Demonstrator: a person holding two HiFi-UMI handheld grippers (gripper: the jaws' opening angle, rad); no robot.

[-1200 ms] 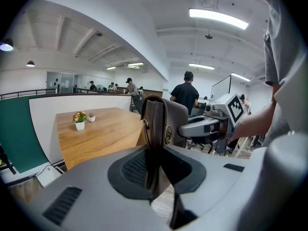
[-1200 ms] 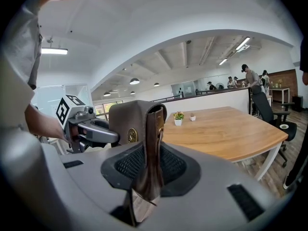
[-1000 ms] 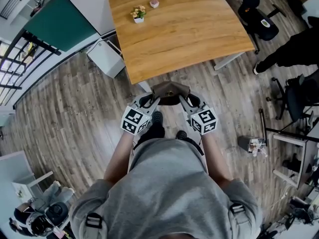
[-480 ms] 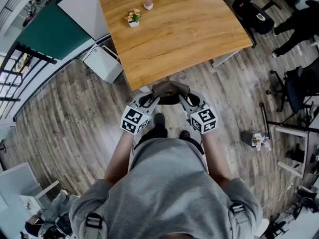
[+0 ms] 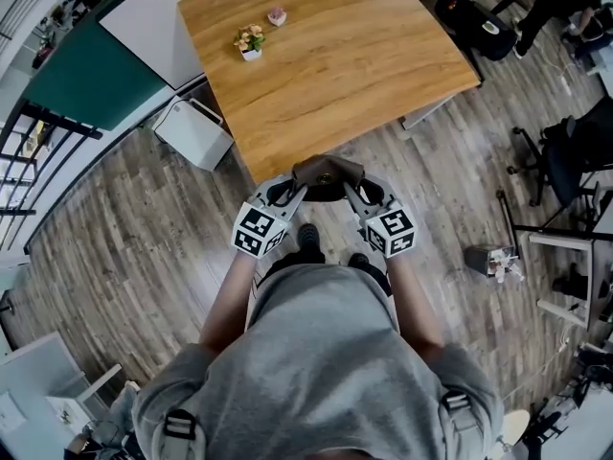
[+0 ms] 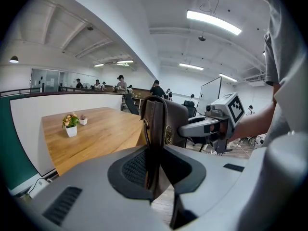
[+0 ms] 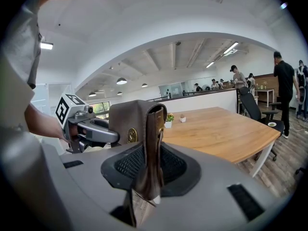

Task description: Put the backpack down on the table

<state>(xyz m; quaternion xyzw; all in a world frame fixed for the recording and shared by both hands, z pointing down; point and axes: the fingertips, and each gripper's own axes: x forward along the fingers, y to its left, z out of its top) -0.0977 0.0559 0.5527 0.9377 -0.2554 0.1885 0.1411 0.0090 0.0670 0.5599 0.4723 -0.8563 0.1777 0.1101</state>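
Brown leather backpack (image 5: 328,172) hangs just short of the near edge of wood tabletop (image 5: 326,75), pinched each side by L tongs (image 5: 292,192) & R tongs (image 5: 352,192). Small potted plant (image 5: 250,41) + pink pot (image 5: 277,15) sit well apart, far side. White box (image 5: 194,132) on plank floor (image 5: 144,218), left.

- This is an open-plan office: a large wooden tabletop (image 5: 326,56) stands on a wood-plank floor (image 5: 144,238), with a black swivel chair (image 5: 479,27) just beyond its far corner.
- Long strip lights (image 6: 214,22) run across a white ceiling.
- A low teal-and-white partition (image 5: 91,70) borders the tabletop.
- People (image 7: 284,85) stand about in the background.
- A small potted plant (image 5: 250,41) sits on the tabletop.
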